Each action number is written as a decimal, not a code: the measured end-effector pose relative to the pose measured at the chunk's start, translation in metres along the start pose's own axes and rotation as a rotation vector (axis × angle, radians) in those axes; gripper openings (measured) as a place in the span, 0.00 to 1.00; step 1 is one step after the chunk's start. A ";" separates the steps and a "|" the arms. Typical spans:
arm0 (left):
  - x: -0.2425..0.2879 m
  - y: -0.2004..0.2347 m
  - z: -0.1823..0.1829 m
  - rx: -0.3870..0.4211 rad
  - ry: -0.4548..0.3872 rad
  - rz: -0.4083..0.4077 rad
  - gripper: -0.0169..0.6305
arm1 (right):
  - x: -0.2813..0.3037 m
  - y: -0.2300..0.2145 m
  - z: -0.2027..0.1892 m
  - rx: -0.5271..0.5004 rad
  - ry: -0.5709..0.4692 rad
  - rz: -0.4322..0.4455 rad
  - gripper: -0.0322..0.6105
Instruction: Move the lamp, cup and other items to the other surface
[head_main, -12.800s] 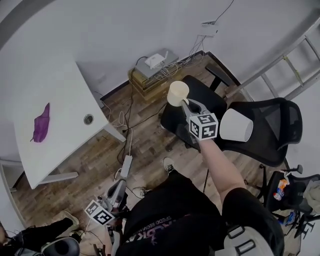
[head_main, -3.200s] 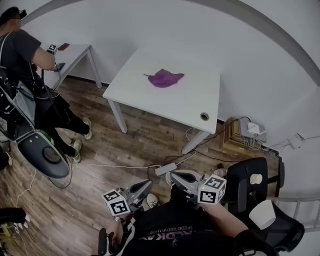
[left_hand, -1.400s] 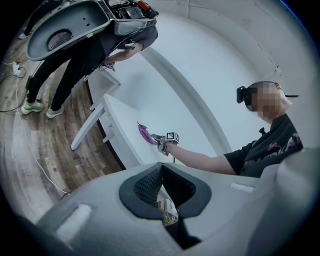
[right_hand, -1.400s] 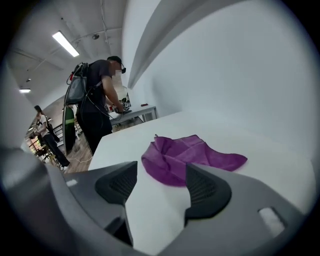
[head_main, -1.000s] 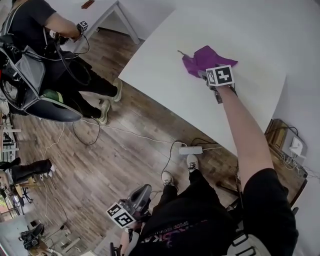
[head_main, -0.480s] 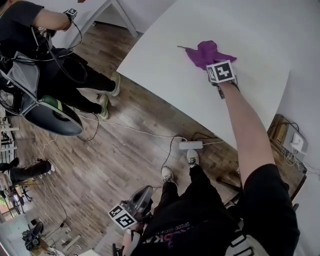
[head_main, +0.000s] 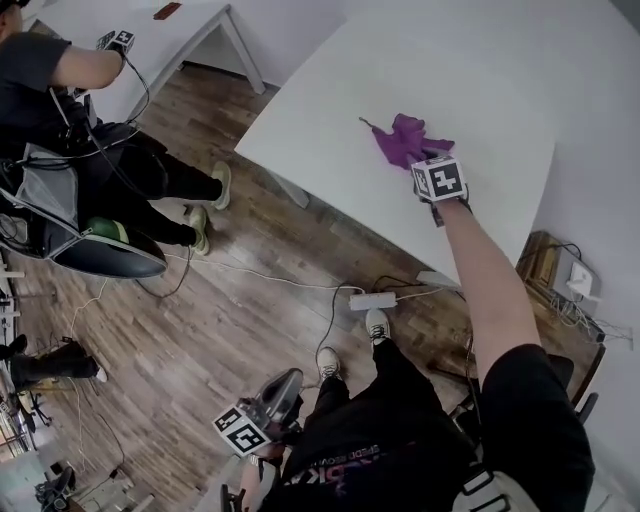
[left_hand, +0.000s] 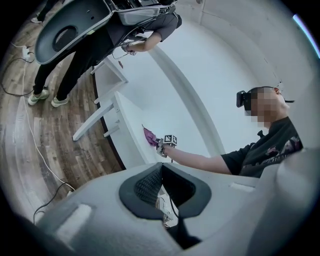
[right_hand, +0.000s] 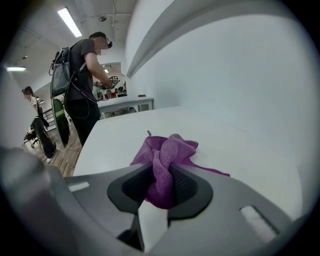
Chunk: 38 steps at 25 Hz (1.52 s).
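As the right gripper (right_hand: 161, 170), its jaws just now closing, pinches a fold of the cloth (right_hand: 172, 147) bunched on the table (right_hand: 250, 140), the person should tighten fully and lift straight up so nothing slips.

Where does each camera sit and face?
Head view: head-mounted, steeply down at table, cloth; shows legs, left gripper, right gripper, right arm.
Left gripper view: on that gripper, low, facing the table; torso, right arm show.
Right gripper view: on that gripper, along the tabletop; jaws have just been closing, pinching cloth.
Shared: cloth, in all three.
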<state>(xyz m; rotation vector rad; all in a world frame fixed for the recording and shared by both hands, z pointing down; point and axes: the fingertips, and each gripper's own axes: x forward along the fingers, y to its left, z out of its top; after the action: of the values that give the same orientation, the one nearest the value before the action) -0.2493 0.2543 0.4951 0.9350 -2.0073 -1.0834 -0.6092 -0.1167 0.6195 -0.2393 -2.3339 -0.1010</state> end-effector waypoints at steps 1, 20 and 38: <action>-0.003 -0.001 0.002 0.004 0.001 -0.010 0.02 | -0.007 0.004 -0.002 0.006 -0.016 0.008 0.20; -0.043 -0.031 0.009 0.115 0.072 -0.244 0.02 | -0.201 0.086 0.014 0.056 -0.333 -0.027 0.19; -0.039 -0.055 0.000 0.200 0.226 -0.386 0.02 | -0.343 0.171 -0.065 0.172 -0.481 -0.012 0.19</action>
<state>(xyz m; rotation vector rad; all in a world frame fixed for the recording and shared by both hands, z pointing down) -0.2135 0.2648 0.4384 1.5264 -1.8128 -0.9314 -0.2947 -0.0073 0.4196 -0.1774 -2.8024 0.1704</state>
